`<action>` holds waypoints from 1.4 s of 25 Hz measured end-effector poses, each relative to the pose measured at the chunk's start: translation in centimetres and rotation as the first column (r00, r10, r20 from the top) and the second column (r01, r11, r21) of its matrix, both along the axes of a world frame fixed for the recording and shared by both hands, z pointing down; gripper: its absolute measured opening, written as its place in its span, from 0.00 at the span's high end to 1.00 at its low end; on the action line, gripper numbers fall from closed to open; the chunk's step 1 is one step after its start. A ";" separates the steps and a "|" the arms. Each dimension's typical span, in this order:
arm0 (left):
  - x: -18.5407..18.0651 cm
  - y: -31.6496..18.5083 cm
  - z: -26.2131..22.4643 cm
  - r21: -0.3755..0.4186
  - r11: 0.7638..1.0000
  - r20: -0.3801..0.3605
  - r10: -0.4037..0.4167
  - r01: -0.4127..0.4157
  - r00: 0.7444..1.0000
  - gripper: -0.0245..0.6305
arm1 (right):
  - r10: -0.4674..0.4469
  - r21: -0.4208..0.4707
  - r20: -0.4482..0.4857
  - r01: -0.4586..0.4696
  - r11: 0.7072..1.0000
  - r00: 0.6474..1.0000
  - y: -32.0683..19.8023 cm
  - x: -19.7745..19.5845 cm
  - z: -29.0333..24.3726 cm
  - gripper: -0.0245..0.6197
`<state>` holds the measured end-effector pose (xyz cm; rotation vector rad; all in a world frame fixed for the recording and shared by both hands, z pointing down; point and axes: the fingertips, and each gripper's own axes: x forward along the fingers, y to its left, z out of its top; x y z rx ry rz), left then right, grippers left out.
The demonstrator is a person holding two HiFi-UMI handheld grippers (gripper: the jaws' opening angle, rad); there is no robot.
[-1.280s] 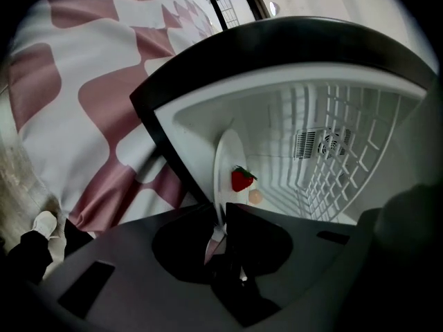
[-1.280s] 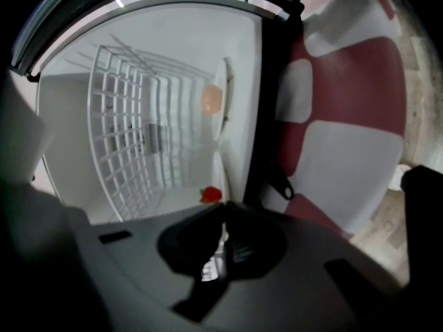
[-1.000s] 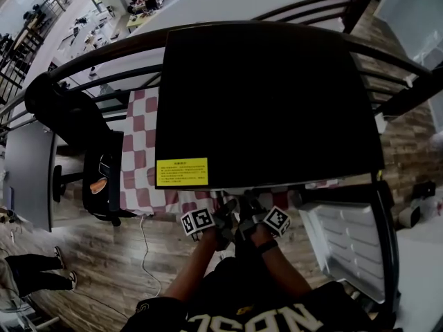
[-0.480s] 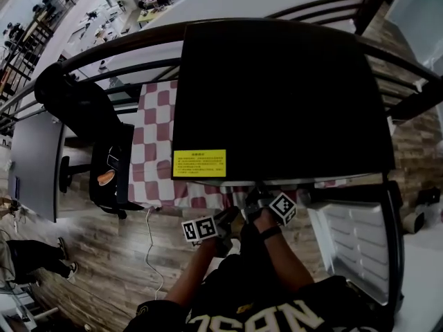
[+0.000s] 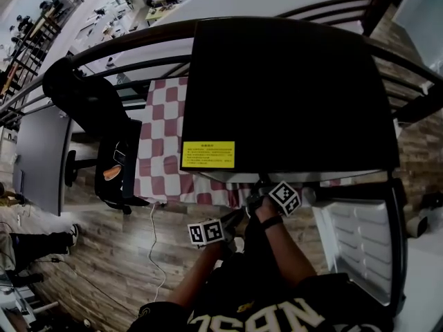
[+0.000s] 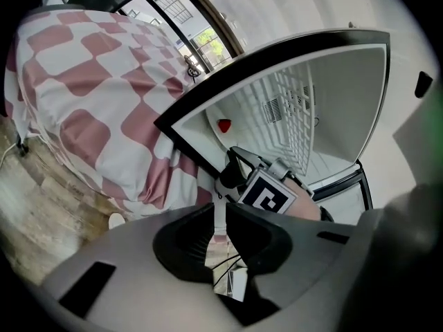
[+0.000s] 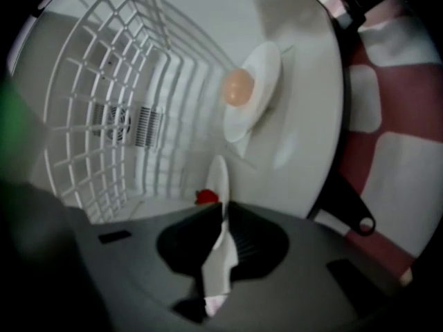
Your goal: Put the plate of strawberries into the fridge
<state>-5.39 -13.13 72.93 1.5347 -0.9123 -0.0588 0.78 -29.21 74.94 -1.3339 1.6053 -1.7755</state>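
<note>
In the right gripper view my right gripper (image 7: 223, 209) is shut on the rim of a white plate (image 7: 219, 178), seen edge-on. A red strawberry (image 7: 205, 197) lies on it. The plate is held inside the white fridge compartment (image 7: 138, 81). In the left gripper view my left gripper (image 6: 220, 209) is shut with nothing held. It hangs outside the fridge, behind the right gripper's marker cube (image 6: 266, 194). A red strawberry (image 6: 223, 125) shows inside. From the head view the black fridge (image 5: 291, 88) hides the plate, and both marker cubes (image 5: 205, 232) (image 5: 284, 197) sit at its front edge.
A second white plate (image 7: 266, 64) with a pale orange ball (image 7: 239, 88) sits deeper in the fridge, near the wire shelf (image 7: 131, 54). The open fridge door (image 5: 356, 244) stands to the right. A pink checked cloth (image 5: 163, 151) and a black chair (image 5: 114, 164) are left of the fridge.
The right gripper has edged closer under the fridge's front edge. The left gripper has drawn back from the fridge, toward the person. The head view has shifted slightly.
</note>
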 end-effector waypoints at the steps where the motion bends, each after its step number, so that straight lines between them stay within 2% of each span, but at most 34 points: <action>1: 0.1 0.3 0.0 -0.002 1.000 0.002 0.001 -0.001 1.000 0.88 | -0.017 0.001 -0.025 0.017 1.000 1.000 0.0 -0.1 0.0 0.91; 3: 0.2 0.8 0.0 -0.005 1.000 0.001 0.001 -0.001 1.000 0.88 | -0.068 0.002 -0.089 0.069 0.998 0.994 0.0 -0.5 -0.1 0.88; 6: 0.3 1.5 -0.3 0.002 1.000 0.007 0.004 -0.004 1.000 0.88 | -0.172 0.002 -0.231 0.178 0.984 0.957 0.3 -0.9 -0.4 0.74; 8: 0.2 1.8 -0.5 0.011 1.000 0.013 0.003 -0.003 1.000 0.88 | -0.242 -0.005 -0.352 0.257 0.966 0.904 0.9 -0.8 -0.6 0.67; 11: -0.2 2.0 -1.0 0.032 0.999 0.030 0.000 -0.001 1.000 0.88 | -0.288 0.008 -0.480 0.333 0.943 0.828 2.1 -0.1 -1.1 0.66; 15: -1.2 1.6 -2.5 0.106 0.994 0.103 -0.006 -0.005 0.995 0.88 | -0.289 0.037 -0.638 0.403 0.914 0.713 4.4 1.7 -2.7 0.66; 19: -2.2 1.1 -5.5 0.240 0.970 0.184 -0.025 -0.021 0.983 0.88 | -0.247 0.089 -0.770 0.482 0.872 0.588 7.3 2.8 -6.1 0.66; 22: -2.3 1.1 -8.7 0.361 0.929 0.290 -0.029 -0.081 0.957 0.88 | -0.195 0.123 -0.836 0.522 0.844 0.513 10.1 3.2 -9.3 0.67; 24: -2.5 1.3 -10.9 0.437 0.888 0.402 -0.049 -0.145 0.914 0.88 | -0.151 0.149 -0.865 0.533 0.833 0.478 12.1 3.1 -11.6 0.73; 26: -2.9 1.6 -13.3 0.509 0.840 0.496 -0.108 -0.188 0.861 0.88 | -0.109 0.182 -0.878 0.537 0.824 0.466 14.0 2.6 -13.8 0.82; 27: -3.0 1.9 -14.5 0.541 0.817 0.521 -0.141 -0.198 0.842 0.89 | -0.091 0.201 -0.880 0.540 0.817 0.466 15.0 2.3 -14.9 0.85; 29: -3.0 2.7 -16.6 0.592 0.777 0.543 -0.186 -0.216 0.819 0.90 | -0.058 0.237 -0.883 0.551 0.800 0.465 16.9 1.6 -17.1 0.88; 32: -2.3 4.4 -19.0 0.642 0.714 0.577 -0.209 -0.280 0.789 0.91 | 0.002 0.287 -0.891 0.560 0.777 0.453 19.3 1.0 -20.2 0.91; 35: -2.0 6.2 -20.8 0.678 0.674 0.573 -0.235 -0.293 0.785 0.93 | 0.054 0.323 -0.895 0.560 0.763 0.443 21.4 0.7 -22.4 0.92</action>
